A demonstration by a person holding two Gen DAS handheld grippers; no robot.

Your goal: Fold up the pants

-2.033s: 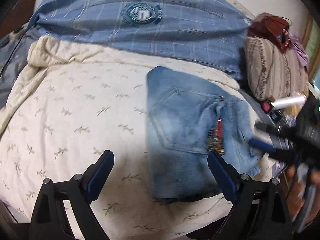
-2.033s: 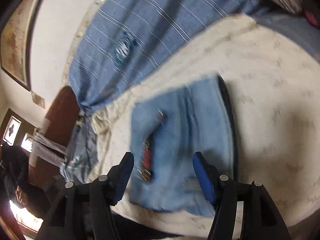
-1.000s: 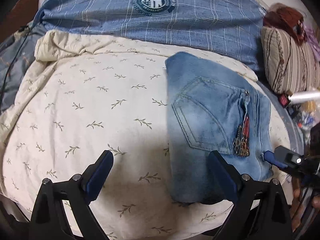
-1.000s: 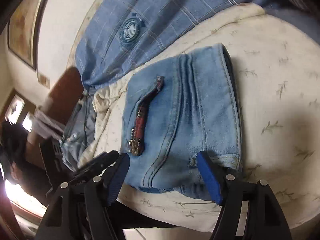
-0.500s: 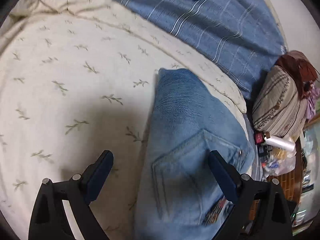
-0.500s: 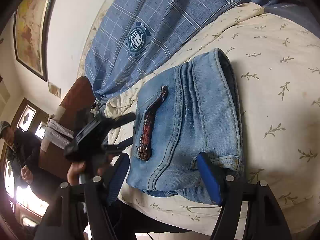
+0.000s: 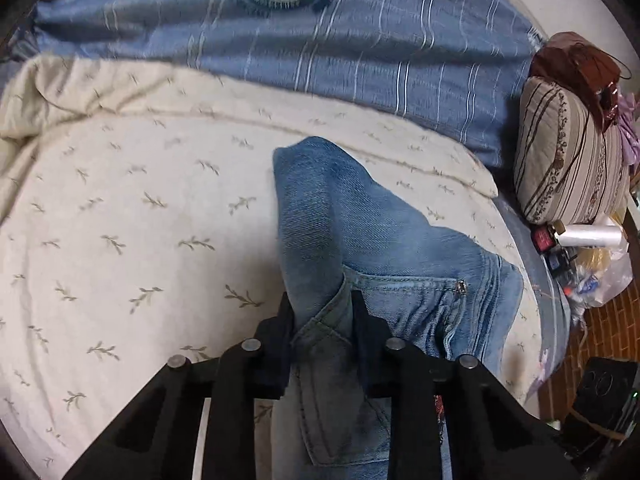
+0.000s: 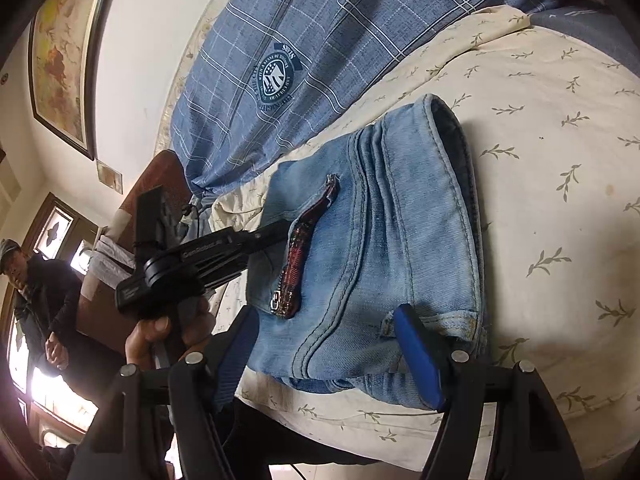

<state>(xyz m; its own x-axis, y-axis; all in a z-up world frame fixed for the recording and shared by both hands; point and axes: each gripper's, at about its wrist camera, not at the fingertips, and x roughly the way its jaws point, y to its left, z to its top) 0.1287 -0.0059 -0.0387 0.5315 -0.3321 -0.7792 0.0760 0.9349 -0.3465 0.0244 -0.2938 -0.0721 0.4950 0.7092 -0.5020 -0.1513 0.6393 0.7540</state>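
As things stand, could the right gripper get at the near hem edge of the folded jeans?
Probably yes. The right gripper is open, its fingers straddling the near edge of the jeans, with nothing between them and the cloth. The left gripper pinches the jeans on the other side.

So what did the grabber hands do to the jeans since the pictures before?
The left gripper was open above the jeans; it has come down and shut on a bunch of denim by the back pocket. The right gripper stayed open at the jeans' near edge, holding nothing. The jeans stay folded on the cream leaf-print quilt, and the blue plaid blanket has not moved.
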